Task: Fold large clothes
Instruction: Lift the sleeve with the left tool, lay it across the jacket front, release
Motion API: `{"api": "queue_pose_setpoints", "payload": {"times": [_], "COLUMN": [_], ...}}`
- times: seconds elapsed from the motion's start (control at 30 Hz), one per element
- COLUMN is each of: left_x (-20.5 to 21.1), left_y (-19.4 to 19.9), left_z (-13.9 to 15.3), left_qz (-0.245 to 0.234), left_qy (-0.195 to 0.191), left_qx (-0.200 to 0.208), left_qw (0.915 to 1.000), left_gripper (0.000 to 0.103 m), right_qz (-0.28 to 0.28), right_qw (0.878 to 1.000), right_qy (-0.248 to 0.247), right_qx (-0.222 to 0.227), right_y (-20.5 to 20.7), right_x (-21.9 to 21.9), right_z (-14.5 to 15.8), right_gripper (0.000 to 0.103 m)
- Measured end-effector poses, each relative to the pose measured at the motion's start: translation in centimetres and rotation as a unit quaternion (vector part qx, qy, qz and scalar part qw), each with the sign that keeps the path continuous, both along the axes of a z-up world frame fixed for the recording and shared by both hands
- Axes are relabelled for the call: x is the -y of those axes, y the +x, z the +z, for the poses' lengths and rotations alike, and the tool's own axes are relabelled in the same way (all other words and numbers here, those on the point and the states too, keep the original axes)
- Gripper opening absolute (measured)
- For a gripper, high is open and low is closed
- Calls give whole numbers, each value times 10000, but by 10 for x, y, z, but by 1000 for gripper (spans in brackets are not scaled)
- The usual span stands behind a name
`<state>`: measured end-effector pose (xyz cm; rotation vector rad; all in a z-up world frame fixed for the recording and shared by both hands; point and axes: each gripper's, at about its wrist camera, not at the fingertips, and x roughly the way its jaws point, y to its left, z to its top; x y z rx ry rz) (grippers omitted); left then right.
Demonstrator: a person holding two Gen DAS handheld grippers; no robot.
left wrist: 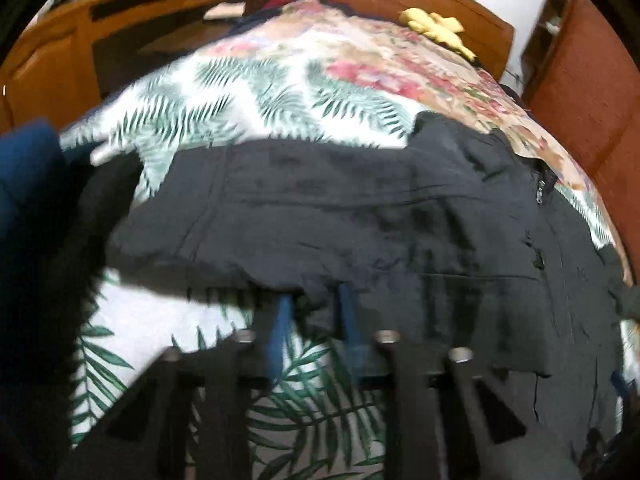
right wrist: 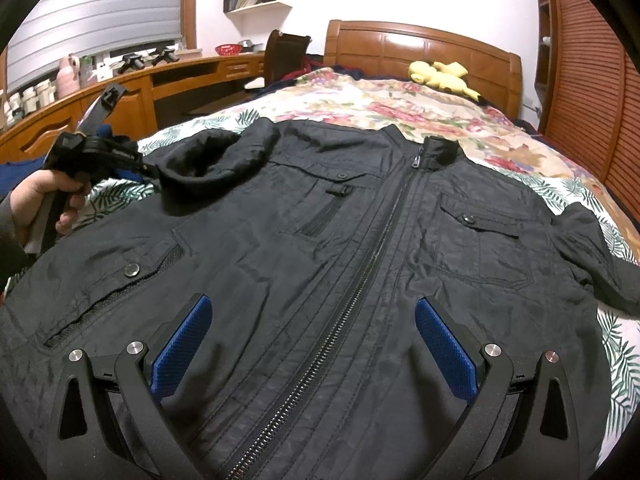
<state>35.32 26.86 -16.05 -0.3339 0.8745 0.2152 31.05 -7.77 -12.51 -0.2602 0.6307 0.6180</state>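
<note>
A black zip-up jacket (right wrist: 320, 240) lies face up on the bed, collar toward the headboard. Its left sleeve (right wrist: 208, 160) is lifted and folded in over the chest. My left gripper (left wrist: 314, 300) is shut on that sleeve's edge (left wrist: 304, 216) and holds it above the sheet; in the right wrist view the left gripper (right wrist: 148, 170) is at the sleeve end. My right gripper (right wrist: 314, 312) is open and empty, hovering over the lower front, its blue pads (right wrist: 444, 348) either side of the zipper (right wrist: 360, 264).
The bed has a palm-leaf sheet (left wrist: 224, 92) and a floral quilt (right wrist: 400, 108). A yellow plush toy (right wrist: 440, 74) lies by the wooden headboard (right wrist: 424, 46). A wooden desk (right wrist: 132, 92) runs along the left. A slatted wardrobe (right wrist: 588, 92) stands at right.
</note>
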Motion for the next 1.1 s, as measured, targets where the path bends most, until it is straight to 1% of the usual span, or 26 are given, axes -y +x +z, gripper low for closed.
{"api": "queue_pose_setpoints", "payload": {"times": [0.03,0.07,0.1,0.17,0.3,0.33,0.47,0.57,0.7,0.77,0.83,1.0,1.1], "left_x": [3,10,13,26,50,60,96,121,147,161,171,191,201], "left_y": [0,-1,-1,-2,-1,-2,-12,-21,-31,-39,-45,-62,-74], "left_z": [6,19,26,51,86,99,130,144,151,149,145,121,108], "left_qz": [-3,-35,-55,-163,-384,-441,-751,-975,-1157,-1251,-1362,-1597,-1754], "left_qy": [103,296,388,591,707,757,859,893,978,1042,1019,940,1009], "left_qx": [62,221,315,541,757,847,1074,1173,1151,1123,1109,966,897], "left_qw": [9999,9993,9987,9966,9939,9925,9876,9843,9817,9802,9792,9779,9752], "left_gripper": [3,0,0,0,0,0,0,0,0,0,0,0,8], "right_qz": [4,1,-8,-33,-58,-52,-122,-221,-393,-449,-485,-530,-511], "right_qw": [10000,10000,10000,10000,10000,10000,9997,9993,9985,9982,9980,9984,9986], "right_qy": [-4,-4,2,22,35,35,28,86,162,173,151,87,31], "right_qx": [6,6,-4,-10,30,51,196,277,333,359,362,167,141], "right_y": [0,0,0,0,-4,-6,-10,-12,-11,-10,-8,0,0], "right_x": [0,0,0,0,6,8,24,40,60,66,69,73,72], "right_z": [0,0,0,1,6,9,23,33,42,43,42,30,25], "right_gripper": [103,103,103,103,103,103,103,103,103,103,103,103,103]}}
